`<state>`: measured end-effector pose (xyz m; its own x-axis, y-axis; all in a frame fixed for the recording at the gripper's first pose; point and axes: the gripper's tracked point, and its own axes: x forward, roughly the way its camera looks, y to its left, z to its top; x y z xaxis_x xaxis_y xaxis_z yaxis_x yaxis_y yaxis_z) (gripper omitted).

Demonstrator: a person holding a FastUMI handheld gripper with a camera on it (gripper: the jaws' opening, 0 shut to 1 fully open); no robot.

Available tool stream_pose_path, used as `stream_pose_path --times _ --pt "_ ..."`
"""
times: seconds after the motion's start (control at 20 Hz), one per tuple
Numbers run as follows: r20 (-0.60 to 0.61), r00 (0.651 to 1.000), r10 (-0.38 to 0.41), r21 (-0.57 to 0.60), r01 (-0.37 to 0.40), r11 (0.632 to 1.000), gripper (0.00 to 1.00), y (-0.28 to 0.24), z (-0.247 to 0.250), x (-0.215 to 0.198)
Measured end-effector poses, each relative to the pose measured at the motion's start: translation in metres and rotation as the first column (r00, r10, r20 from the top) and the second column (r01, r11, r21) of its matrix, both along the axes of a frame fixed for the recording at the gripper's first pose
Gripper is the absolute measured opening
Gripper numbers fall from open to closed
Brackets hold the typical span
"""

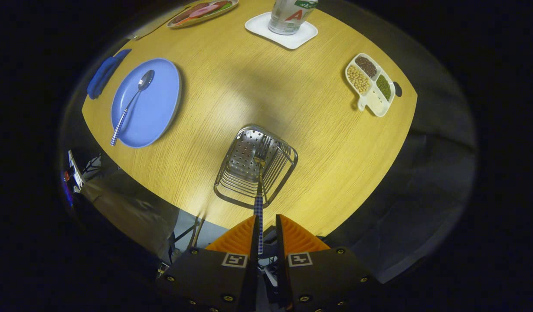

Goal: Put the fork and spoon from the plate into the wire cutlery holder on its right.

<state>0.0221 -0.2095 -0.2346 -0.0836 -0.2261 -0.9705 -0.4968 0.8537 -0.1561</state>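
Above the holder (255,167), gripper (266,232) nearly closed, one finger touching the fork (259,203) handle, tines hanging inside. Left of the holder, spoon (132,104) lying on the plate (162,108). Likely light, stiff, slippery; best pinched mid-handle.

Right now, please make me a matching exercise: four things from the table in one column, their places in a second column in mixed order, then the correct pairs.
Things:
1. fork
2. spoon
3. wire cutlery holder
4. divided snack dish

Places:
A. lying on the blue plate
B. just ahead of the claw, on the table
C. handle between the claw's fingers, tines over the holder
D. far side of the table, holding beans and seeds

Pairs: 1-C, 2-A, 3-B, 4-D
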Motion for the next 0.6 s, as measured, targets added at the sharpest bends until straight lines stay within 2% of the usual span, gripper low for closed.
stream_pose_path --times 0.25,0.6 --pt "0.107 0.994 -0.036 0.062 0.030 0.998 0.20 0.024 0.019 -0.018" --pt "0.162 0.984 -0.080 0.161 0.053 0.986 0.20 0.072 0.018 -0.064"
